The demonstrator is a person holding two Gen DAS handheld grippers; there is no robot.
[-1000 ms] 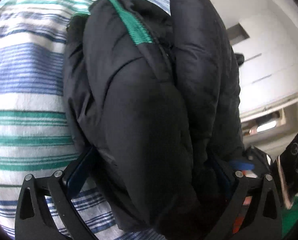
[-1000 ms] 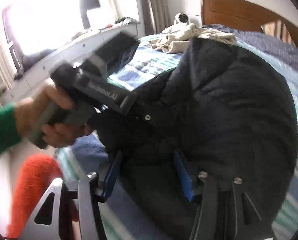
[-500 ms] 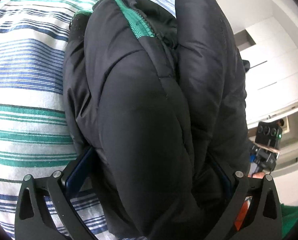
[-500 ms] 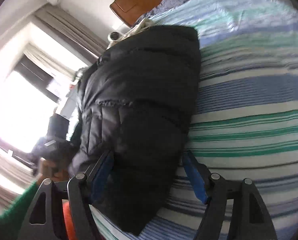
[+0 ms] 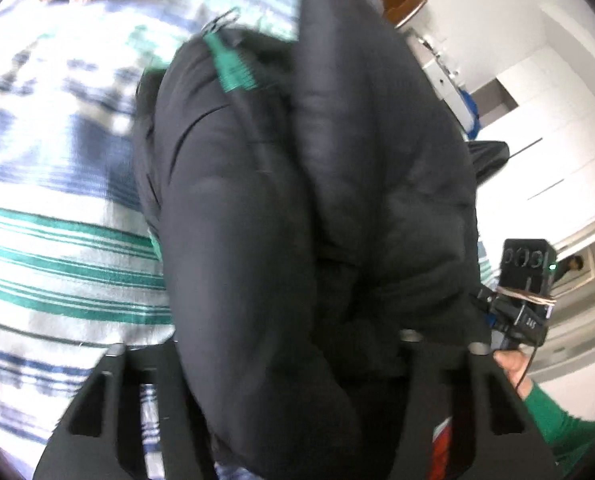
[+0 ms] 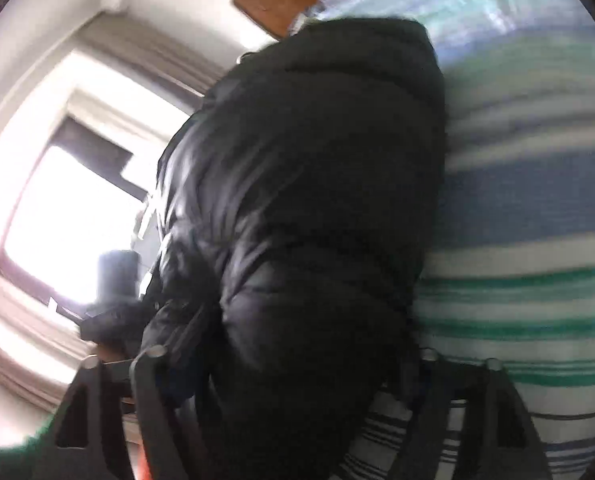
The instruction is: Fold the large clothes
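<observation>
**Both jaws closing on the jacket**

Jaws of the left gripper (image 5: 289, 364) had just narrowed and apparently pinched the black puffer jacket (image 5: 297, 200). Right gripper (image 6: 293, 364) jaws had also been closing around its bulk. Beyond, the jacket lay on the striped bedspread (image 5: 57, 240).

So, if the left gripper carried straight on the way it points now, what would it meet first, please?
The black puffer jacket: its bulk already lies between the left gripper's closing jaws and fills the line ahead, with the striped bedsheet probably beneath.
</observation>
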